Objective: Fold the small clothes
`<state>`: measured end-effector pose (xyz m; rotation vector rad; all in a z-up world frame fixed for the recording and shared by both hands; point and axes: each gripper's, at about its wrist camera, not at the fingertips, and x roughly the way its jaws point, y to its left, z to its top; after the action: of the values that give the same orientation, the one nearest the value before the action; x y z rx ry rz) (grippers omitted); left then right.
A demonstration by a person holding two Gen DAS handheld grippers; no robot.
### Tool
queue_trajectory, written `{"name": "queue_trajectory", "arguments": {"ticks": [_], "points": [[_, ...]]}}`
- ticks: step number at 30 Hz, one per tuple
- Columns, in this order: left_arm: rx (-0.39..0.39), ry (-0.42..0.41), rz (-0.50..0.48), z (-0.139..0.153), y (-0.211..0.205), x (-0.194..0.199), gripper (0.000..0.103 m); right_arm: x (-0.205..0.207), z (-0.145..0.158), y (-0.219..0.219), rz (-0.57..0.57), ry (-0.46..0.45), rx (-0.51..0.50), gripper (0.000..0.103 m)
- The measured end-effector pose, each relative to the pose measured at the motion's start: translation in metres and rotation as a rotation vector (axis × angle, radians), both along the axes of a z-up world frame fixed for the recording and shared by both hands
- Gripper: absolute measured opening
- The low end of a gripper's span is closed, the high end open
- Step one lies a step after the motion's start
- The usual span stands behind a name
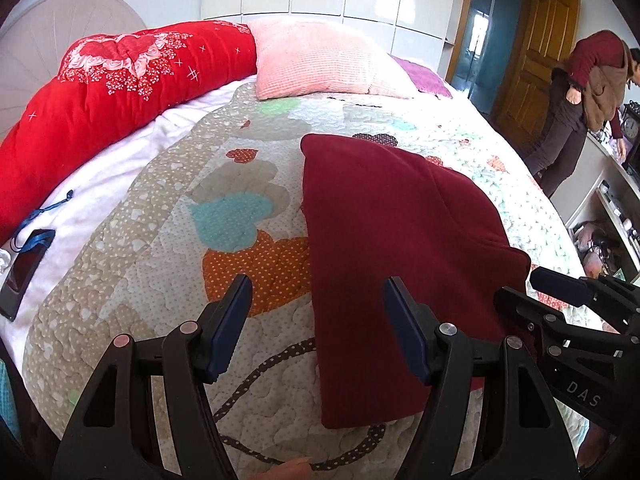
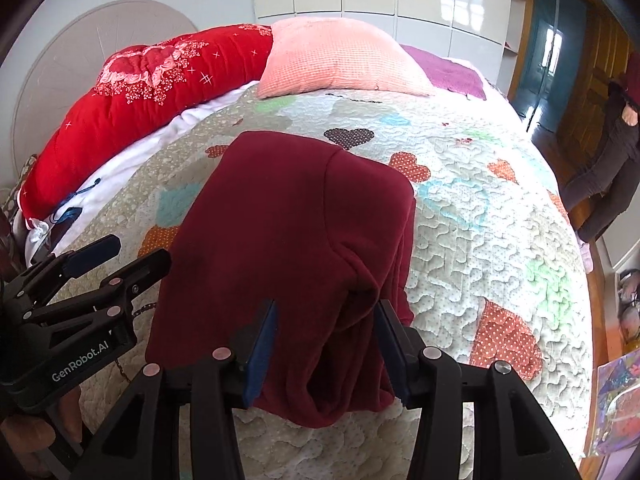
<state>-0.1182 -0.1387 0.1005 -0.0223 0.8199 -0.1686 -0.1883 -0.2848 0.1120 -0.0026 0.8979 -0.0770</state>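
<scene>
The dark red garment (image 1: pixel 392 248) lay folded lengthwise on the heart-patterned quilt (image 1: pixel 224 216), roughly mid-bed, with its near end toward both grippers. From the right wrist view it looked like a doubled-over strip, with a bunched, rolled fold at the near right corner.

The left gripper (image 1: pixel 318 328) had its jaws spread wide and released. Its left blue pad sat over the quilt, the right one over the garment's left portion, nothing pinched between them. The right gripper (image 2: pixel 326 348) was also spread apart, its two pads (image 2: pixel 262 344) straddling the bunched near end of the garment. The cloth sat between the fingers, but whether the pads actually touched it couldn't be told; it didn't look clenched.

As for containers, not much to report. Shelving (image 1: pixel 616 216) at the far right of the left wrist view held a clutter of small items too blurry to name.

Up at the head of the bed were a long red flowered quilt roll (image 1: pixel 116 92), a pink pillow (image 1: pixel 320 60) and a purple cloth (image 1: pixel 424 76) just behind it. A dark phone on a blue lanyard (image 1: pixel 24 268) rested on the white sheet at the left edge. A person in a brown vest (image 1: pixel 588 100) was bent over a counter by the wooden door (image 1: pixel 536 60).
</scene>
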Motion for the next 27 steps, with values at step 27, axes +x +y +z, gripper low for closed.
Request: {"name": "queue_trajectory", "arguments": {"ticks": [27], "points": [[0.017, 0.008, 0.000, -0.0092, -0.0015, 0.0036, 0.068, 0.0093, -0.0078, -0.0034, -0.014, 0.008, 0.039, 0.052]]}}
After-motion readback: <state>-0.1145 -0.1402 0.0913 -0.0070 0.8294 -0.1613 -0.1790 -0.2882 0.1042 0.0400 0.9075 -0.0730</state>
